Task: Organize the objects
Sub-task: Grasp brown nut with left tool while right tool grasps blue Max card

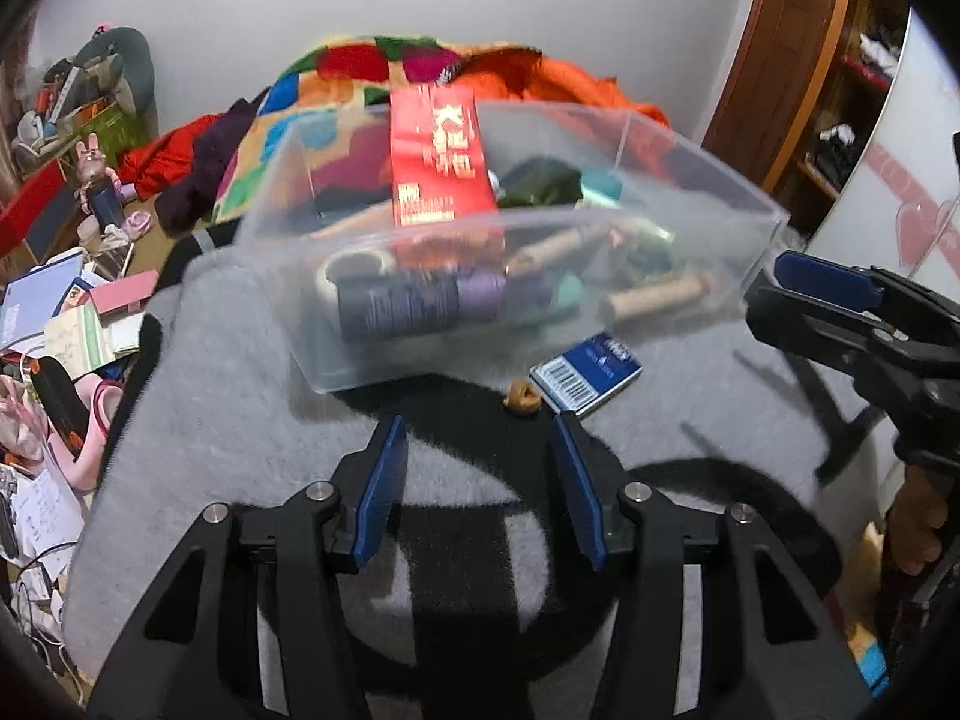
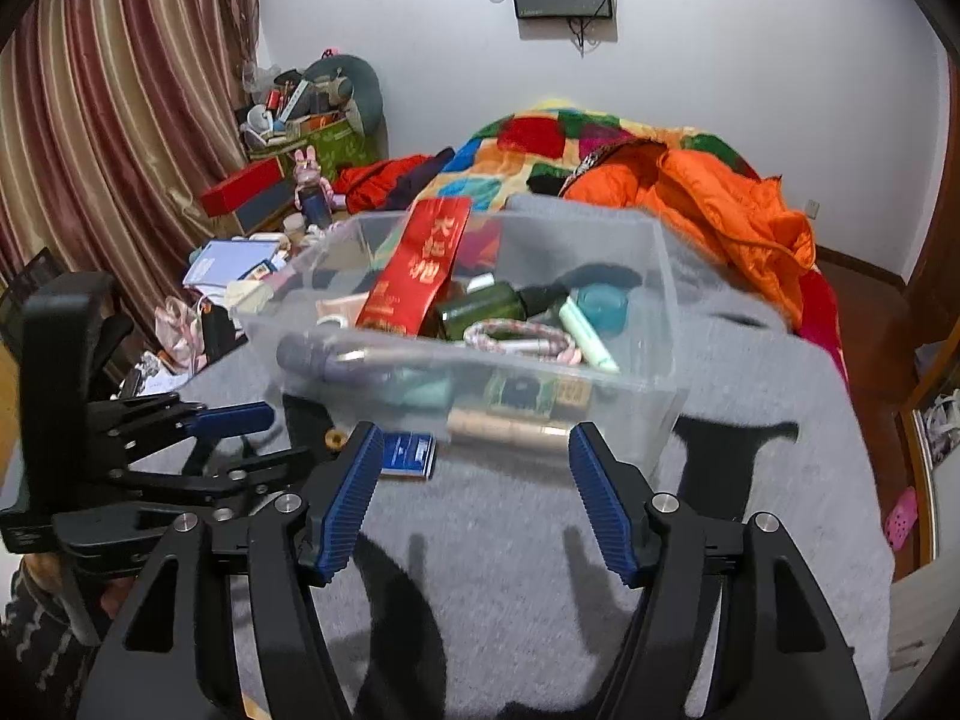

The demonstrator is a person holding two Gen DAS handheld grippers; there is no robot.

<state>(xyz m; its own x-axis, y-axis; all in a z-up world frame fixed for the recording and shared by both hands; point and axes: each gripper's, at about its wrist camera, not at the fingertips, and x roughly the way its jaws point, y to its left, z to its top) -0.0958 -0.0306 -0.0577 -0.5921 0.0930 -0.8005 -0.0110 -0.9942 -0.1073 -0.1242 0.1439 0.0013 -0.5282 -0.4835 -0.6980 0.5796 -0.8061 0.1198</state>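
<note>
Left wrist view: the left gripper [image 1: 477, 468] hung over the grey blanket [image 1: 228, 408] with its fingers released and nothing between them. Just beyond its right finger lay a blue packet [image 1: 585, 375], flat on the blanket, touching or nearly touching the near wall of the clear plastic bin [image 1: 336, 324]; its long axis ran from near left to far right, barcode end nearest the gripper. A small brown piece [image 1: 523, 399] sat just to the packet's left. A red box [image 1: 441, 159] stood tilted in the bin among tubes and bottles. The right gripper [image 1: 852, 306] entered from the right, near the bin's right corner; its fingers showed apart, nothing held. Risk, as a judgement: a grasp across the packet's long axis might slip off the flat card, and a finger pressing down could snag the soft blanket or nudge the bin. Right wrist view: the right gripper [image 2: 474, 462] stood released and empty, near the bin's [image 2: 660, 276] near wall. The blue packet [image 2: 411, 456] showed just past its left finger, its far edge hidden under the bin's edge. The left gripper [image 2: 240, 438] came in from the left, close by; both reaching for the packet could collide. The red box [image 2: 420, 267] leaned toward the far right and might topple if the bin were bumped.
</note>
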